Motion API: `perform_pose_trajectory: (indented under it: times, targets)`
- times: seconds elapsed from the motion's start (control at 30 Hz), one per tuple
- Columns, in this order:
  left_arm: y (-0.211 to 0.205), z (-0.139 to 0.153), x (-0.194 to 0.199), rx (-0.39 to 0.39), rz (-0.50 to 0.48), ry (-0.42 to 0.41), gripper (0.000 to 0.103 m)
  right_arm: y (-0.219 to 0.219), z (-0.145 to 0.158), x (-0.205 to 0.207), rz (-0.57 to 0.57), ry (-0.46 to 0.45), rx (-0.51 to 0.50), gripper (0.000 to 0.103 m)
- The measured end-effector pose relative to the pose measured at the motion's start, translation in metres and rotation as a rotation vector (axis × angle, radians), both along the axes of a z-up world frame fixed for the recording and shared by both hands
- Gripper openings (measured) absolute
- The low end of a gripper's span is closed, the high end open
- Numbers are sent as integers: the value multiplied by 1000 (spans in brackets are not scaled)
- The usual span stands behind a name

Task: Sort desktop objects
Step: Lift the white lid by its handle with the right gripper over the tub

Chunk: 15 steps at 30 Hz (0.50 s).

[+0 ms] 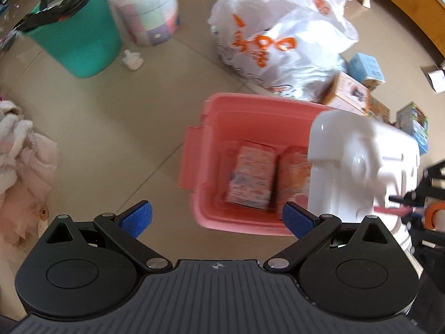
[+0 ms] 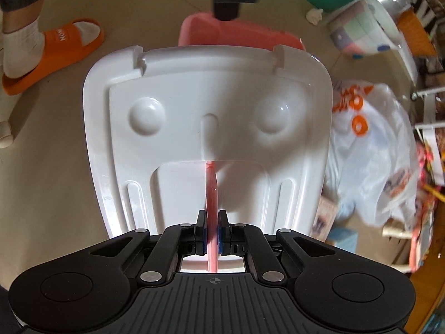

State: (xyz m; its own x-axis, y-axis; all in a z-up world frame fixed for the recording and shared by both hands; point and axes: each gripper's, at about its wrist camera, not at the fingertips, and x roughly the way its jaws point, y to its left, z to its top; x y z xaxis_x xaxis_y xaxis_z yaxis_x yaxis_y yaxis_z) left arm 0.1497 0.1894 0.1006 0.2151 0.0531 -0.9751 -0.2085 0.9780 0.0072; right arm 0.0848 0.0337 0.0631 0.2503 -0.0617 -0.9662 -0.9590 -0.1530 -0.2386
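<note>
A pink storage box (image 1: 205,167) stands open on the floor with two small cartons (image 1: 251,176) inside. My right gripper (image 2: 212,233) is shut on the pink handle (image 2: 212,194) of the box's white lid (image 2: 194,105) and holds the lid above the box (image 2: 242,34). The lid also shows at the right of the left wrist view (image 1: 358,164), over the box's right side. My left gripper (image 1: 217,218) is open and empty, just in front of the box's near wall.
A teal bin (image 1: 80,36) with a black bag and a clear bucket (image 1: 147,11) of toys stand at the back left. A white plastic bag (image 1: 283,36) and several cartons (image 1: 350,94) lie behind the box. Pink clothes (image 1: 22,161) lie left. A foot in an orange slipper (image 2: 52,53) is near.
</note>
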Motion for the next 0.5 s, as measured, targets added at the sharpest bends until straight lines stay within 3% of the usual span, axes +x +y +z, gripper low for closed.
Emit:
perform_pose_trajectory:
  times: [0.5]
  targets:
    - [61, -14, -2, -38, 47, 7, 102, 104, -38, 64, 19, 58, -32, 6]
